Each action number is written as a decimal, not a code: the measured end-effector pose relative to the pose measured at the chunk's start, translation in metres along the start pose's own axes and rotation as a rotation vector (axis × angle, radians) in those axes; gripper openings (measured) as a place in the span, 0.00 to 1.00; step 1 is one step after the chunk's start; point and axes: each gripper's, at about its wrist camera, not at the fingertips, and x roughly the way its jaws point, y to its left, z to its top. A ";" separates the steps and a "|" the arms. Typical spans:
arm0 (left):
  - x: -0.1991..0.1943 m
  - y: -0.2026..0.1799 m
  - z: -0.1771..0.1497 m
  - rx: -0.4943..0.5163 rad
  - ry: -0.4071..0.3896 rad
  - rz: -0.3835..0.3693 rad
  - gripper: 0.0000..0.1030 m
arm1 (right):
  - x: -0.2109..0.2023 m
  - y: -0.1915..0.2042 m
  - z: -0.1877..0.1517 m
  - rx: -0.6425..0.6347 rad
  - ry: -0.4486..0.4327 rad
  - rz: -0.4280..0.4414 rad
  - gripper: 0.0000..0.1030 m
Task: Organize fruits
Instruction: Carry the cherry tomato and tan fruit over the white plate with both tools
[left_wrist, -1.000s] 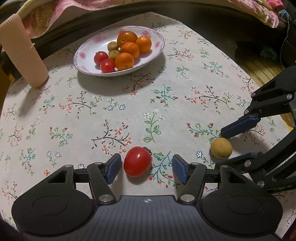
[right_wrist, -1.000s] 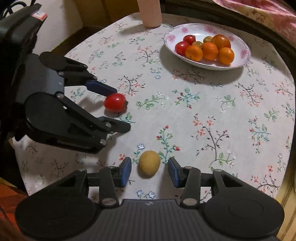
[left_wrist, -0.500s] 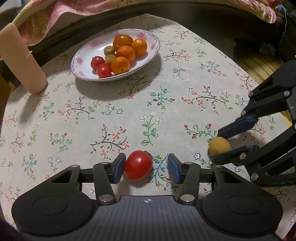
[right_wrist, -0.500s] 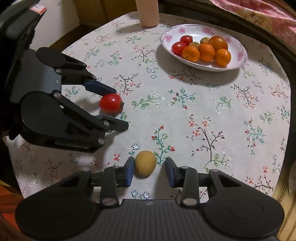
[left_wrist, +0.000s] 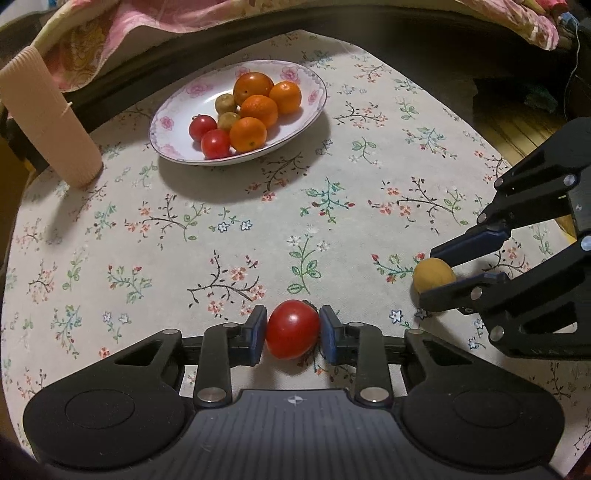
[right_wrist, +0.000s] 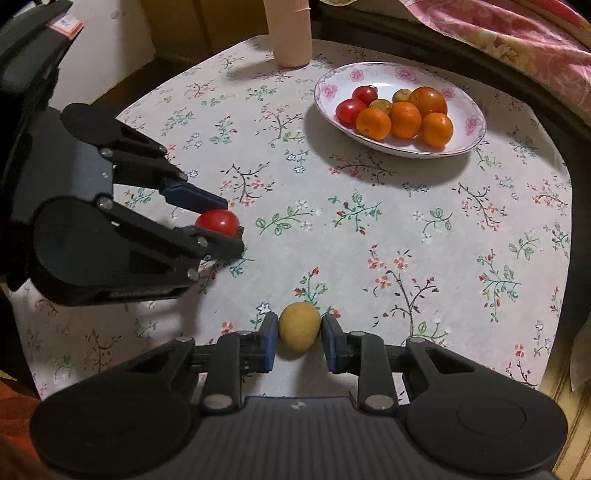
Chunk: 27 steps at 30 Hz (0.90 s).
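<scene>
My left gripper (left_wrist: 293, 334) is shut on a red tomato (left_wrist: 292, 334), low over the flowered tablecloth; it shows in the right wrist view too (right_wrist: 218, 221). My right gripper (right_wrist: 299, 334) is shut on a small yellow-brown fruit (right_wrist: 299, 330), which also shows in the left wrist view (left_wrist: 433, 278). A white floral plate (left_wrist: 295, 70) at the far side holds oranges (left_wrist: 248, 133), red tomatoes (left_wrist: 215, 143) and small yellow-brown fruits (left_wrist: 226, 103). The plate shows in the right wrist view as well (right_wrist: 476, 122).
A tall ribbed pink cup (left_wrist: 48, 122) stands left of the plate; in the right wrist view the cup (right_wrist: 290, 33) is at the far edge. Pink bedding (right_wrist: 517, 33) lies beyond the dark table rim. The table edge drops off at the right (left_wrist: 517, 147).
Both grippers have closed their fingers onto their fruits: the left on the tomato, the right on the yellow-brown fruit. Both views have shifted slightly toward the plate.
</scene>
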 end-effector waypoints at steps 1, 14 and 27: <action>0.000 0.000 0.001 -0.001 -0.001 0.001 0.37 | 0.000 0.000 0.000 0.003 -0.001 -0.002 0.26; -0.004 0.003 0.008 -0.028 -0.030 0.014 0.37 | -0.004 -0.006 0.012 0.035 -0.049 -0.024 0.26; -0.012 0.010 0.023 -0.077 -0.076 0.012 0.37 | -0.012 -0.016 0.030 0.069 -0.114 -0.050 0.26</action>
